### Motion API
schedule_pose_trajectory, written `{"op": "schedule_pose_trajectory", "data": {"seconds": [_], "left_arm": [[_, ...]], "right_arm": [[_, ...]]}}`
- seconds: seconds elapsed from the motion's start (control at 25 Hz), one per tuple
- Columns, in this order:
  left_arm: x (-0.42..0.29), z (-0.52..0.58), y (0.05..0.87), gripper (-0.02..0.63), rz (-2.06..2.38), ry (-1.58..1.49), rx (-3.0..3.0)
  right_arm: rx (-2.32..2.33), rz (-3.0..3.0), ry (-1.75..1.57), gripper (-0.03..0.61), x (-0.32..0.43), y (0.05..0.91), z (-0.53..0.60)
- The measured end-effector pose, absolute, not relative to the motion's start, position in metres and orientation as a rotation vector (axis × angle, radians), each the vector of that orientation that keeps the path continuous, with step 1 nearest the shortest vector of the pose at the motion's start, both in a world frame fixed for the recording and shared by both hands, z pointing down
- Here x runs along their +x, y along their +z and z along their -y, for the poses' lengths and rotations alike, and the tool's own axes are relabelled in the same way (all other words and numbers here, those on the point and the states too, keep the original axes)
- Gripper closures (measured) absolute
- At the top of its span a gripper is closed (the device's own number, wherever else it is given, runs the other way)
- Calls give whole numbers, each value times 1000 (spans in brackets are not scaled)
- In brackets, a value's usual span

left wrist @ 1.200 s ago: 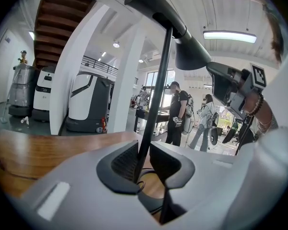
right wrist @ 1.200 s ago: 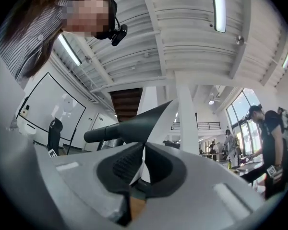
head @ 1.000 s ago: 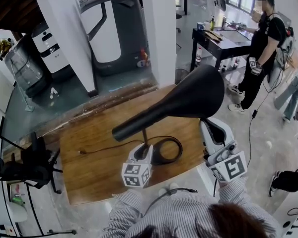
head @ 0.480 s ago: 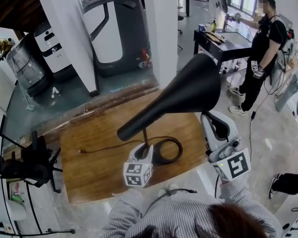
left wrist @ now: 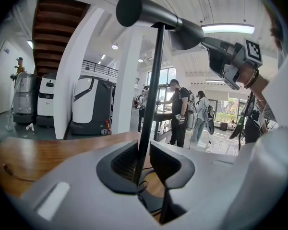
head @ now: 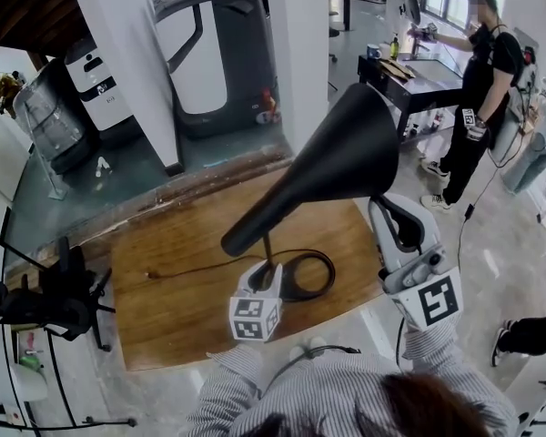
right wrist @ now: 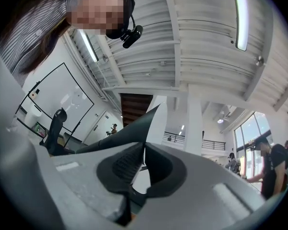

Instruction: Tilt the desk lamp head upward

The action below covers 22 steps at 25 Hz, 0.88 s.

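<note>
Standing on the wooden bench (head: 164,317): a black desk lamp (head: 291,209), sitting on its ring base (head: 314,276) toward the bench's near right part and trailing a thin cord (head: 196,269) leftward across the wood. Clamping the lamp's thin upright stem (head: 267,247) low down, just above the base, with the left gripper (head: 266,276). In the left gripper view, pinching that stem between both jaws, with the pads pressing on either side. Gripping the flared rim of the cone-shaped lamp head (head: 341,157) with the right gripper (head: 387,209), reaching up from below it. In the right gripper view, jaws closing almost together on that thin dark edge. Tilting with the wide mouth up and to the right, and the narrow tail end sloping down-left past the stem's top. Standing well beyond the bench, beside a dark work table (head: 409,76): a person (head: 478,89) in black.
</note>
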<state>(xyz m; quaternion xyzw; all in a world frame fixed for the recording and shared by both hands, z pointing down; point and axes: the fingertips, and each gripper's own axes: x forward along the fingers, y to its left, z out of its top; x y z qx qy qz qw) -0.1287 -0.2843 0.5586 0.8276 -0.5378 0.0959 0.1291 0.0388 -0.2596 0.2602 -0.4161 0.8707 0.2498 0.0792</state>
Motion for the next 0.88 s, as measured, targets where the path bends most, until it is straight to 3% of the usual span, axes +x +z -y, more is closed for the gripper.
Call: {"op": "schedule_pose_trajectory", "data": {"seconds": [0.64, 0.88], "left_arm": [[-132, 284, 554, 526, 1574, 110, 2319], [-137, 272, 536, 522, 1614, 67, 2300]], "right_arm": [[-1289, -2534, 751, 565, 49, 261, 261], [-1324, -2565, 459, 565, 62, 297, 272]]}}
